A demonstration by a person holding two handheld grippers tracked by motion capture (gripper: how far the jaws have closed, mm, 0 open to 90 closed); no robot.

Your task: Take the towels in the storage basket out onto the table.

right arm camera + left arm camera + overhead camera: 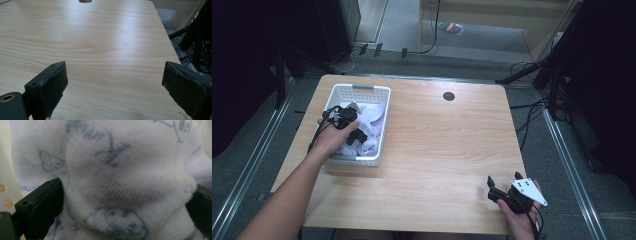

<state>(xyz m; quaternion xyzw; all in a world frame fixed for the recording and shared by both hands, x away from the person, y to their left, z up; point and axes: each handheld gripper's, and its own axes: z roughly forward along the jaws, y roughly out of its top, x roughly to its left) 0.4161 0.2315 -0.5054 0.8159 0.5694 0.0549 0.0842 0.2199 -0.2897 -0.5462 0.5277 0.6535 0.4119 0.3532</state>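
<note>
White printed cloth (125, 182) lies heaped in the white basket (379, 125) at the table's (437, 150) ten o'clock, where the left gripper (352, 131) straddles a fold with jaws spread, seemingly to pinch it, while the right gripper (497, 192) waits released at five o'clock.

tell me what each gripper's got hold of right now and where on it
Left gripper straddles a bulge of white printed cloth in the basket; whether it grips cannot be told. Right gripper is open, holding nothing.

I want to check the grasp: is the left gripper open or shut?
Open: the left gripper has its jaws spread around white cloth.
</note>
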